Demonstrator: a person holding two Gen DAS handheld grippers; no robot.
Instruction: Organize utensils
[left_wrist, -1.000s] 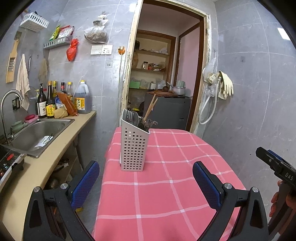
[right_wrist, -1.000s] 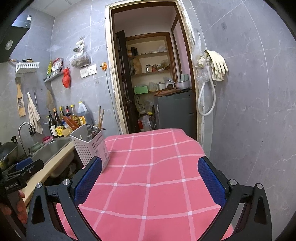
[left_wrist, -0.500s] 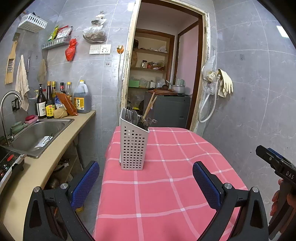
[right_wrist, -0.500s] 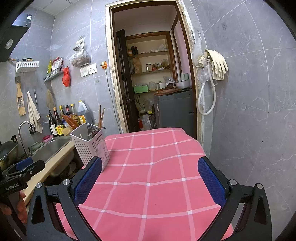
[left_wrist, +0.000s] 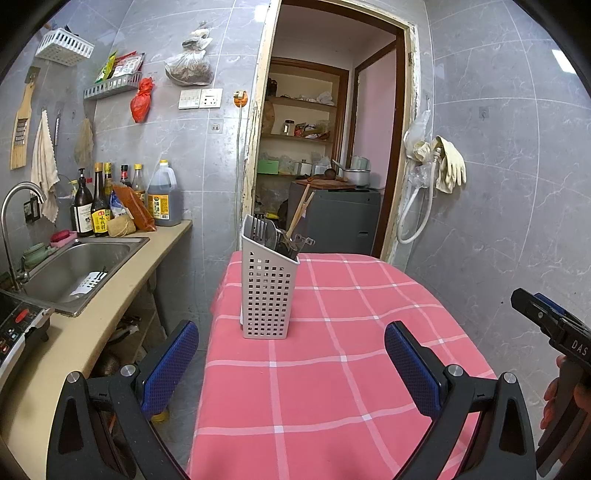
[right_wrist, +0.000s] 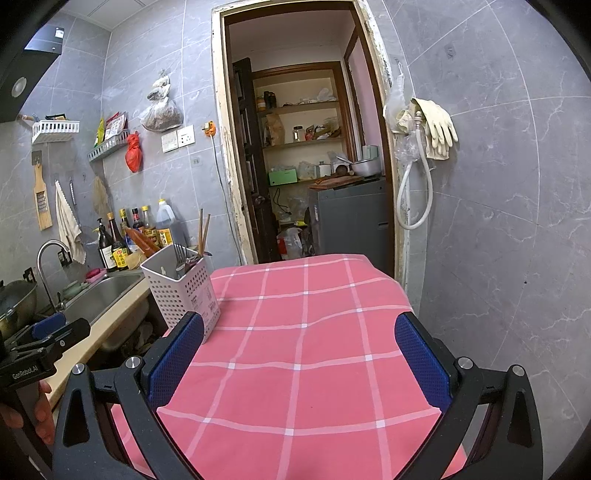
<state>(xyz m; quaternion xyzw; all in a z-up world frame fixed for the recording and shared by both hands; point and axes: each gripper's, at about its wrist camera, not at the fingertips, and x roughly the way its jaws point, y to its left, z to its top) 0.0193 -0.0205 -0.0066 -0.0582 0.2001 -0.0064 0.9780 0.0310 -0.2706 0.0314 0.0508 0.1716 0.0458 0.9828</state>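
- Left gripper (left_wrist: 291, 354): jaws spread wide, nothing between them. Blue textured pads (left_wrist: 168, 367) on black plastic fingers. It hangs above the near part of the table.
- Right gripper (right_wrist: 308, 360): jaws likewise wide apart and empty, over the near middle of the table. Its left pad (right_wrist: 177, 360) overlaps the holder's lower corner in the right wrist view; contact cannot be told.
- Utensil holder (left_wrist: 267, 291): white plastic, box-shaped, walls perforated in a square grid, upright. It stands near the table's left edge, toward the far end.
- Inside the holder: wooden chopsticks (left_wrist: 301, 214) leaning to the right and dark metal utensils (left_wrist: 275, 236), handles down; a fork (right_wrist: 180, 254) shows in the right wrist view. Individual pieces are hard to separate.
- Table (left_wrist: 332, 369): covered with a pink cloth checked in white lines, slightly wrinkled. The cloth drapes over the left and far edges. All cloth right of the holder and in front of it lies bare, giving broad free room.
- A narrow gap separates the table's left edge from the beige counter (left_wrist: 92, 325), which carries a steel sink (left_wrist: 74, 269).
- Bottles (left_wrist: 92, 206) crowd the counter's far end by the grey tiled wall.
- Beyond the table's far edge is an open doorway (left_wrist: 325, 155); the grey wall runs close along the right side.
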